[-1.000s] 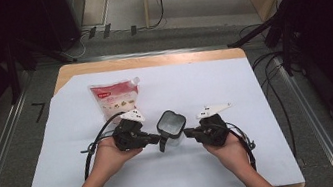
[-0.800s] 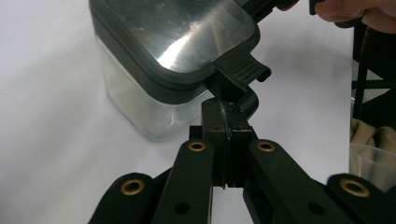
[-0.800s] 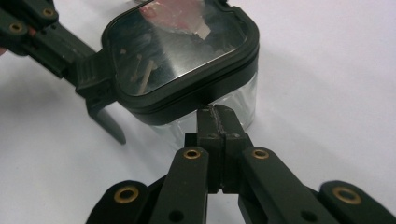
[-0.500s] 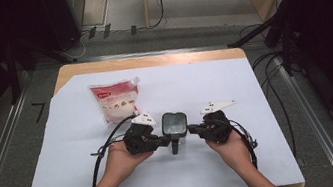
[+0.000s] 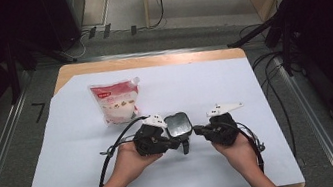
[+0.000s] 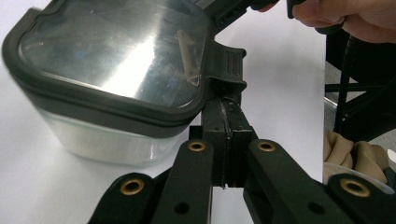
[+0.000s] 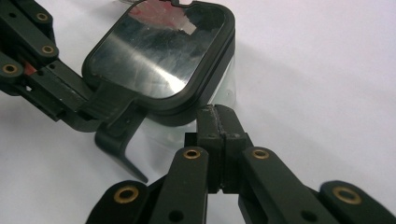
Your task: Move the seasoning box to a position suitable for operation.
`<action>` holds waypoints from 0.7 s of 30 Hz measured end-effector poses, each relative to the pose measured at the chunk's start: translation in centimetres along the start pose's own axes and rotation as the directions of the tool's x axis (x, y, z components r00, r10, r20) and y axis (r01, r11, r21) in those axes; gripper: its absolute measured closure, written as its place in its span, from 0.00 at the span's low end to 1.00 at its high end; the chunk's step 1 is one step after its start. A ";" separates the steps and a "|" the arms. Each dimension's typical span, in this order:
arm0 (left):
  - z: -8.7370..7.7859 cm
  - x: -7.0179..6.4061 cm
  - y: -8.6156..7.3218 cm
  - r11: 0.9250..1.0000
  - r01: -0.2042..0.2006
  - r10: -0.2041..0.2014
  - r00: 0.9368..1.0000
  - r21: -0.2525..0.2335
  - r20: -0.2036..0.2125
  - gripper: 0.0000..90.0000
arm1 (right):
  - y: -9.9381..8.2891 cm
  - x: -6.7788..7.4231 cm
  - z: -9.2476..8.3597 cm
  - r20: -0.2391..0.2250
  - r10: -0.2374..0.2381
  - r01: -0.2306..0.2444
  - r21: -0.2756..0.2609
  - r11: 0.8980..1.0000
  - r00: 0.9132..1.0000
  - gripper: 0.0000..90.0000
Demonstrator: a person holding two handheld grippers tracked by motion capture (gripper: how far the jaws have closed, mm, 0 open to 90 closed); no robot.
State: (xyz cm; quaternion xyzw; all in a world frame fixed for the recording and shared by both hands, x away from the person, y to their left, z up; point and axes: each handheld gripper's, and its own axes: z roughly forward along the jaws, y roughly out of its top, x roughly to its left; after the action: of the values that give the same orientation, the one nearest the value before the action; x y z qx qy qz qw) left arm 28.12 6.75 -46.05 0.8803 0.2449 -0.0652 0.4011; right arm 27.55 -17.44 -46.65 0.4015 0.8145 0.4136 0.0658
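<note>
A clear glass container with a black-rimmed lid (image 5: pixel 178 124) (image 6: pixel 116 51) (image 7: pixel 159 51) stands on the white sheet in front of me. Its black latch (image 6: pixel 227 67) (image 7: pixel 109 112) sticks out from the lid's near edge. My left gripper (image 5: pixel 176 145) (image 6: pixel 224 105) is shut, and its tips press against that latch from below. In the right gripper view it (image 7: pixel 56 88) reaches in from the left. My right gripper (image 5: pixel 196 130) (image 7: pixel 216 114) is shut too, with its tips against the glass wall just under the lid rim. Nothing shows between either pair of jaws.
A red and white pouch (image 5: pixel 116 101) lies flat behind and to the left of the container. The white sheet (image 5: pixel 213 81) covers most of the wooden table. Black cables (image 5: pixel 112 150) trail from both grippers. Metal rails run along the floor on both sides.
My left gripper has moved right and closed in on the container. The container has turned from a diamond angle to sit squarer between the two grippers.
</note>
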 end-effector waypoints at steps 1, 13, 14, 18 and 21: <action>0.1 -0.1 0.1 1.000 0.001 -0.001 1.000 0.005 0.003 1.00 | -0.1 0.0 -0.2 0.002 0.008 -0.008 -0.001 1.000 1.000 1.00; 0.1 0.1 0.4 0.999 -0.019 0.017 0.999 0.038 0.046 0.96 | -0.9 1.4 -2.4 -0.013 0.004 -0.004 -0.022 1.000 1.000 1.00; -0.5 0.3 0.2 0.999 -0.019 0.017 0.999 0.051 0.044 0.95 | -1.0 1.7 -2.5 -0.014 0.004 -0.004 -0.025 1.000 1.000 1.00; -1.5 0.6 0.0 1.000 -0.009 0.008 0.999 0.030 0.040 0.93 | -1.2 2.6 -2.7 -0.029 -0.011 0.010 -0.027 1.000 1.000 1.00; -2.9 1.2 -0.4 1.000 0.006 -0.006 1.000 0.022 -0.004 0.91 | -1.1 3.5 -2.4 -0.056 -0.031 0.031 -0.016 0.999 0.998 1.00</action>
State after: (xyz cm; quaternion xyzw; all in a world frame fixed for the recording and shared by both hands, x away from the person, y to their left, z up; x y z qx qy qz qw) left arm 28.71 9.51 -44.76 0.8840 0.2477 -0.0673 0.3908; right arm 23.48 -16.86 -45.13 0.3766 0.8189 0.4300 0.0524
